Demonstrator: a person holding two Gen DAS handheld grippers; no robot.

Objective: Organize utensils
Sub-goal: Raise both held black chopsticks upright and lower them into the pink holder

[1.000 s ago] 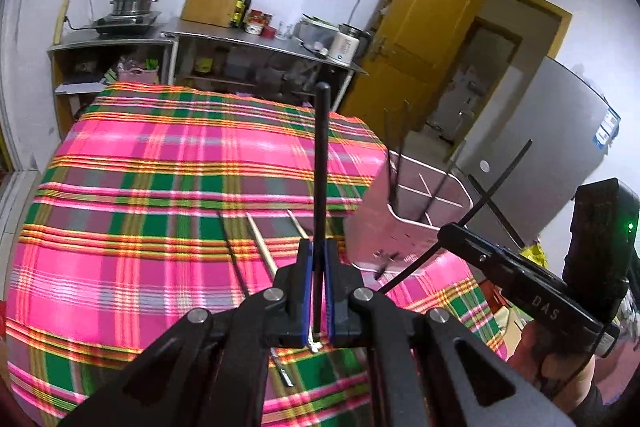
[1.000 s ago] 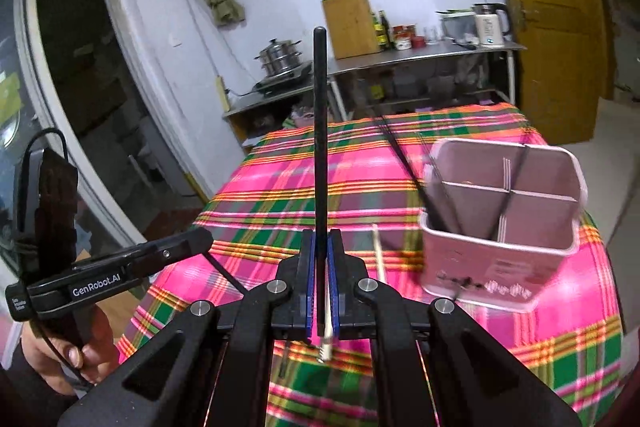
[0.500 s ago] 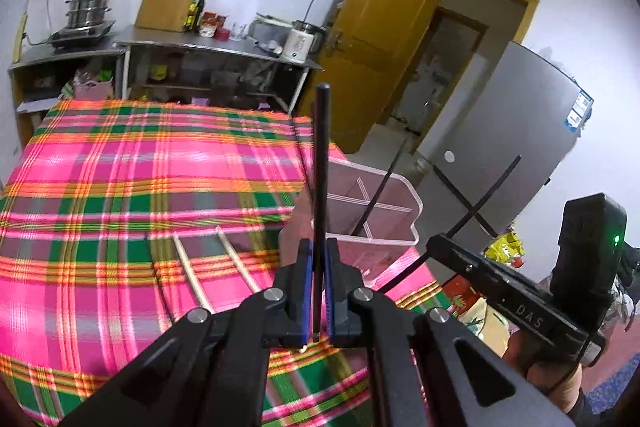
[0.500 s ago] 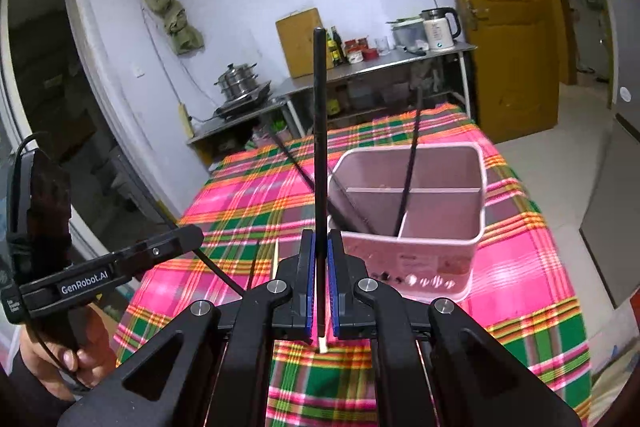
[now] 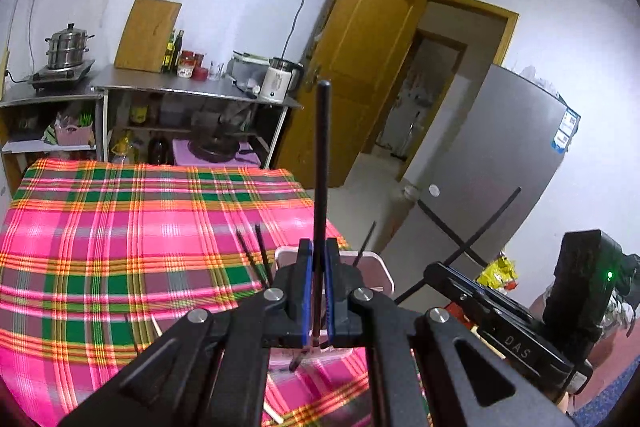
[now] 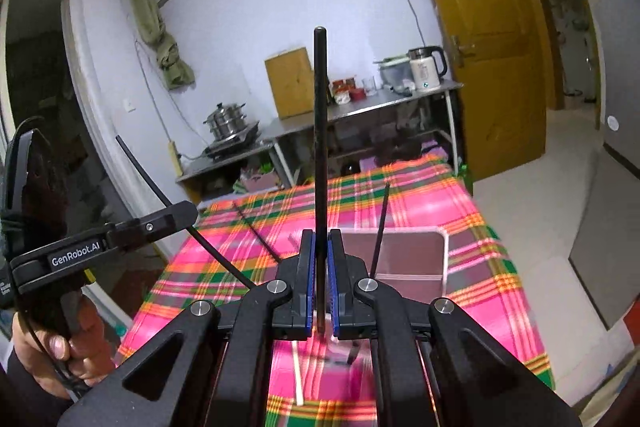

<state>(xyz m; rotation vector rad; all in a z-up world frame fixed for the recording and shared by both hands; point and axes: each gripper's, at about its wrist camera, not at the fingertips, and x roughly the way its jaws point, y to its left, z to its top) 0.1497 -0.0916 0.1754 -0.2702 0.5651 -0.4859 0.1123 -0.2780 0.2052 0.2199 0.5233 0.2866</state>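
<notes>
My left gripper (image 5: 316, 291) is nearly closed, its blue-padded jaws pinching a black chopstick (image 5: 321, 163) that stands straight up between them, its lower tip poking out below the pads. My right gripper (image 6: 320, 287) is closed just as narrowly on a second black chopstick (image 6: 320, 131), also upright. Each gripper shows in the other's camera with its chopstick slanting through its jaws: the right one (image 5: 460, 273) low on the right of the left wrist view, the left one (image 6: 176, 217) on the left of the right wrist view. Directly beyond and below both sets of jaws is the pink utensil holder (image 6: 416, 255), a plastic box with inner dividers, standing near the table's edge on the pink-and-green plaid tablecloth (image 5: 120, 247). Black chopsticks already lean in it: two close together (image 5: 252, 255) rising from its left side and one (image 5: 366, 241) slanting from its right side; which compartments they occupy I cannot tell. On the cloth in front of the holder lies a pale wooden chopstick (image 6: 297, 371), partly hidden under my gripper. Beyond the table stands a steel counter (image 5: 192, 89) with a white kettle (image 5: 278, 85), a stacked steamer pot (image 5: 66, 47) and a wooden cutting board (image 5: 148, 33) leaning on the wall.
</notes>
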